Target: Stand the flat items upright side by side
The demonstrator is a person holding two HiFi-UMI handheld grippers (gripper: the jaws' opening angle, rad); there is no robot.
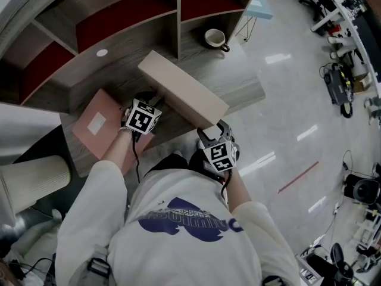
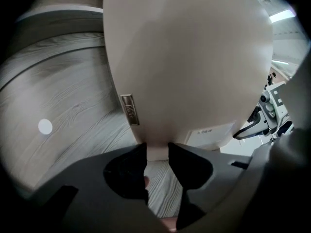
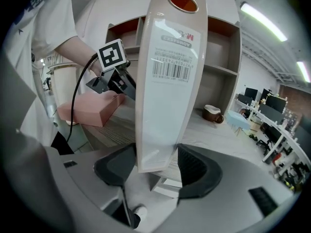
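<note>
beige box (image 1: 181, 94) on edge on shelf top (image 1: 244, 91) | ends pinched by left gripper (image 2: 157, 152), right gripper (image 3: 156, 161) | risk: toppling on release, narrow base, no neighbour; pink box (image 1: 98, 124) flat alongside

Open-plan office or lab floor. Beyond the right tool (image 3: 156, 159): rows of white desks with black monitors (image 3: 274, 106), long ceiling strip lights (image 3: 262, 19), glossy pale tiled floor (image 1: 286, 88). Off to its right, black camera gear with trailing cables (image 1: 337, 85) stands on that floor.

Bright, even light; fisheye (dark corners).
</note>
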